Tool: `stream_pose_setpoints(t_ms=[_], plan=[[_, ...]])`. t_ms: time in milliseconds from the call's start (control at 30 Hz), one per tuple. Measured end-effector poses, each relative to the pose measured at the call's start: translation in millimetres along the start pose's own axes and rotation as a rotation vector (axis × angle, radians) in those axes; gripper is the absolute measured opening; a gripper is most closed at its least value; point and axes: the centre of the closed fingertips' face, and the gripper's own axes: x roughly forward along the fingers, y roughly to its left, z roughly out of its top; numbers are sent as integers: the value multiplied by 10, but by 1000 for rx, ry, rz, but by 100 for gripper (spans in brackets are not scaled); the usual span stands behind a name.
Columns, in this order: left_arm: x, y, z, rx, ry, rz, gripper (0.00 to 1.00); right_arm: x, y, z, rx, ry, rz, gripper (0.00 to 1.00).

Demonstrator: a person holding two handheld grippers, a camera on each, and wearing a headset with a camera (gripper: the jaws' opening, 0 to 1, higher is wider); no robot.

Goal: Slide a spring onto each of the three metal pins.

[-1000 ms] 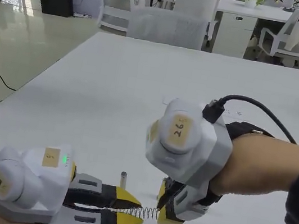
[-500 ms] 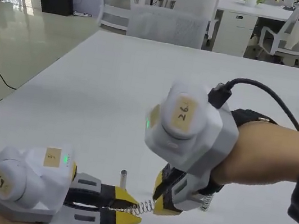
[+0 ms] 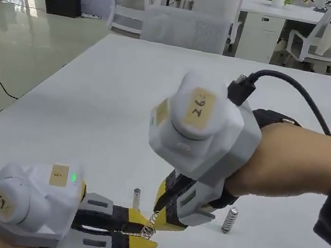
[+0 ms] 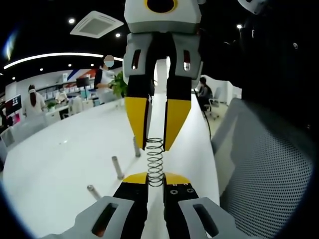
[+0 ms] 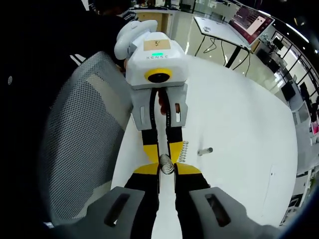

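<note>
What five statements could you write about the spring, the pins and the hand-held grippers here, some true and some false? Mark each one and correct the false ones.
1. The left hand-held gripper and the right hand-held gripper both grip one spring. True.
2. That spring is threaded on a pin. False: it is held between the two sets of jaws, with nothing through it.
3. The pin beside the grippers in the head view is bare. True.
4. The tabletop is dark wood. False: the table is white.
5. A second spring stands upright on the table. True.
</note>
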Motion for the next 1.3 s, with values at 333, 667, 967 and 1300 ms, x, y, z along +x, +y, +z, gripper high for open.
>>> stream_pose_setpoints(t_ms=[333, 667, 967, 1300], plan=[[6, 0, 23, -3, -12, -2, 3, 8, 1, 80, -17, 2, 10, 8], [17, -28, 7, -17, -11, -12, 3, 27, 29, 22, -3, 27, 37, 14], [16, -31, 29, -17, -20, -11, 3, 117, 43, 0, -2, 51, 62, 12], [13, -39, 108, -3, -43, -11, 3, 153, 56, -26, 12, 68, 74, 9]])
